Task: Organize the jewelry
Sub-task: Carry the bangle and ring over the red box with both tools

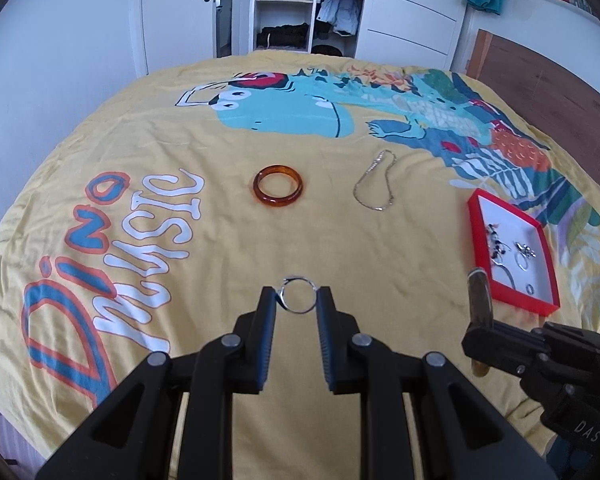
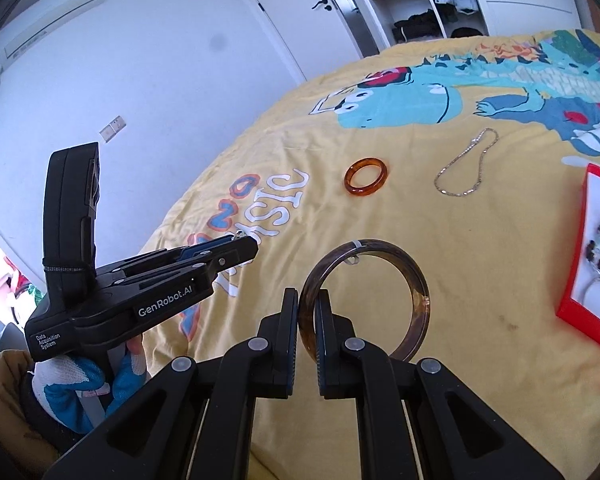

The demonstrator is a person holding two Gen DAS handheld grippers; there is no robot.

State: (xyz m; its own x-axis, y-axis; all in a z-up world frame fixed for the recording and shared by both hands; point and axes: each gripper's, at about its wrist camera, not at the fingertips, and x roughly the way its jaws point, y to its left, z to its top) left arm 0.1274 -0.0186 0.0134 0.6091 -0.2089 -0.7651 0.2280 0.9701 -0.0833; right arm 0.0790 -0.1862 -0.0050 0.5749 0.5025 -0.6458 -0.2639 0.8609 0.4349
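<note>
My left gripper [image 1: 298,296] is shut on a thin silver ring [image 1: 299,311], held by its sides above the yellow bedspread. My right gripper [image 2: 308,304] is shut on the rim of a large dark brown bangle [image 2: 418,280], which stands upright in front of the fingers; in the left wrist view that bangle [image 1: 482,300] shows edge-on at the right. An amber bangle [image 1: 278,188] and a silver chain [image 1: 374,184] lie on the bedspread beyond. A red tray [image 1: 476,232] with several silver and beaded pieces lies to the right.
The bed is covered by a yellow dinosaur-print bedspread [image 1: 204,264]. A gloved hand [image 2: 60,380] holds the left gripper's body [image 2: 112,292] at the left of the right wrist view. An open wardrobe [image 1: 286,4] and a white door [image 1: 176,8] stand behind the bed.
</note>
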